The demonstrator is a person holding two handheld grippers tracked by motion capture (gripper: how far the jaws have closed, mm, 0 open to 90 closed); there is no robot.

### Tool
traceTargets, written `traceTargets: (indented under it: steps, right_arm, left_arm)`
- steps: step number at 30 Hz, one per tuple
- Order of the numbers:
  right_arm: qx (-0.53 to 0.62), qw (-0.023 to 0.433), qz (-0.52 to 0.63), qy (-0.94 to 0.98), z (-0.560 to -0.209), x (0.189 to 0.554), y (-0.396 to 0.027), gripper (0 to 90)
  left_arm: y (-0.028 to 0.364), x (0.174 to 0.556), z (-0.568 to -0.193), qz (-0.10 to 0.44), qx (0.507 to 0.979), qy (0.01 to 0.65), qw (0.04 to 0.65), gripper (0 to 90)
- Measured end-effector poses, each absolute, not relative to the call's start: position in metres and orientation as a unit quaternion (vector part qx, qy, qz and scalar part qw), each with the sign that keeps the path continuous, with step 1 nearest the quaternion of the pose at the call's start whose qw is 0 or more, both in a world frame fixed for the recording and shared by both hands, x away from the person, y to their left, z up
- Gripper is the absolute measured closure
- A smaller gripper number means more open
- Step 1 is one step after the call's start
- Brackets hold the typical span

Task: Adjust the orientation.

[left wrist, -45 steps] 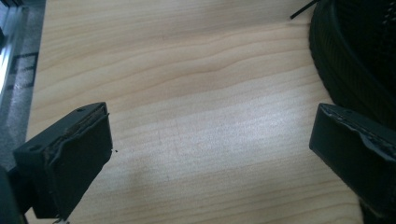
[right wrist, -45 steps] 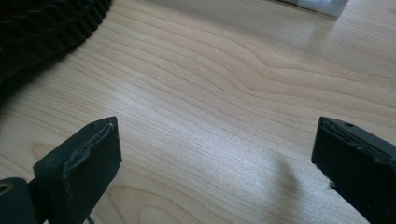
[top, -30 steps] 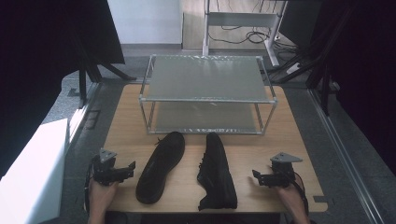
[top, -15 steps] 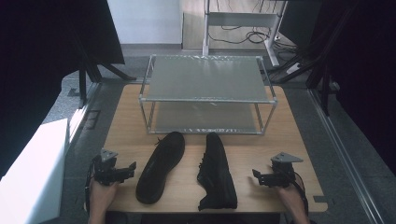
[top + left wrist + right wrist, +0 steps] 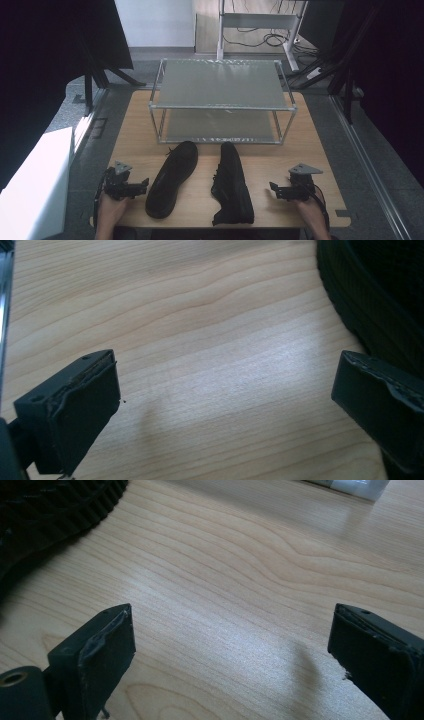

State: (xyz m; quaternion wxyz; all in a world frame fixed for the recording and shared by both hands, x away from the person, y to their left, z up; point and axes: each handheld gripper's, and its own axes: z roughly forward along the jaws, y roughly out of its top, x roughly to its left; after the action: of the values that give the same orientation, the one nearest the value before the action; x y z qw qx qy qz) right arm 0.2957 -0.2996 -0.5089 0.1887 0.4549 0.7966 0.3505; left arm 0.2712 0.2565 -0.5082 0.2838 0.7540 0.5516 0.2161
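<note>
Wooden surface (image 5: 300,155) is carrying two black shoes (image 5: 172,177) before a rack (image 5: 222,85); both grippers (image 5: 142,184) are idling, fingers (image 5: 75,405) spread, likely reaching inward next.

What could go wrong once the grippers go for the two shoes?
1. The left shoe lies sole-up and slanted, the right shoe on its side, so open jaws may slip off the rounded black edges.
2. The two shoes lie close together; the left gripper or right gripper moving one could nudge the other.
3. The rack stands just behind the toes; a lifted shoe might clip its front rail.
</note>
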Motion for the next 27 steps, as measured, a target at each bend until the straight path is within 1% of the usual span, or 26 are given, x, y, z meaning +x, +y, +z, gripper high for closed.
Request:
traceTargets:
  steps: [5,9,18,23,27]
  right_arm:
    - [0.455,0.188,0.351,0.797,-0.509,0.296,-0.299,5.9]
    - [0.455,0.188,0.351,0.797,-0.509,0.296,-0.299,6.0]
    - [0.454,0.187,0.353,0.796,-0.509,0.296,-0.299,6.2]
    - [0.454,0.189,0.355,0.795,-0.509,0.296,-0.299,6.2]
    - [0.455,0.189,0.356,0.794,-0.508,0.296,-0.299,6.2]
  left_arm:
    - [0.252,0.272,-0.51,0.212,0.763,0.544,0.277,0.0]
    - [0.248,0.272,-0.51,0.2,0.771,0.533,0.285,0.0]
    - [0.243,0.269,-0.507,0.203,0.778,0.523,0.282,1.5]
    - [0.225,0.266,-0.506,0.189,0.801,0.494,0.281,0.2]
    - [0.213,0.266,-0.507,0.189,0.811,0.48,0.274,0.4]
